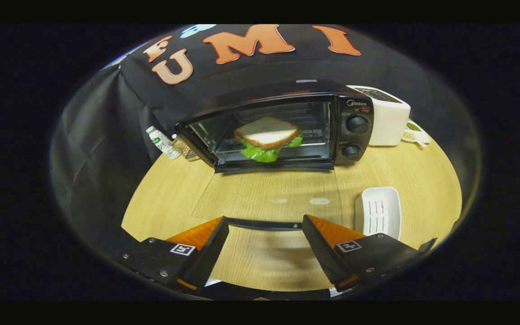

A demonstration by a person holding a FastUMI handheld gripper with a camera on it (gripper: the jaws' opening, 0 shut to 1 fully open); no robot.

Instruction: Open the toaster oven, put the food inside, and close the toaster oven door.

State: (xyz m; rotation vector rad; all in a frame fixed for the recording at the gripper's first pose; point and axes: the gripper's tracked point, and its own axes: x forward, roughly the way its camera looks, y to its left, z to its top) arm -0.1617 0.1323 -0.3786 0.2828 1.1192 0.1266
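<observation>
**Status: food loaded, door still to be closed**

The toaster oven (282,124) stands on the counter (427,176) at 12 o'clock from the hand-held gripper (265,225), well beyond its fingers. The glass door (269,198) is fully open and lies flat, hinged at the oven's lower front edge. Its handle bar (264,224) runs between the two fingertips.

The sandwich (267,137) (bread slices with green lettuce) sits inside the oven cavity. Two steps of the task appear complete: opening and loading. One step is left: closing the door.

Orientation: the oven mouth faces 6 o'clock, toward the hand-held gripper. The oven's long axis runs from 9 to 3 o'clock, slightly skewed. The control knobs (357,124) sit at the 3 o'clock end. The sandwich lies flat, long side roughly parallel to the oven front.

Hand-held gripper state: the fingers are spread wide and hold nothing. Whether either fingertip touches the handle bar cannot be told.

A white tray (378,211) lies on the counter at 2 o'clock, just ahead of the right finger. A white appliance (388,117) stands beside the oven's knob end.
</observation>
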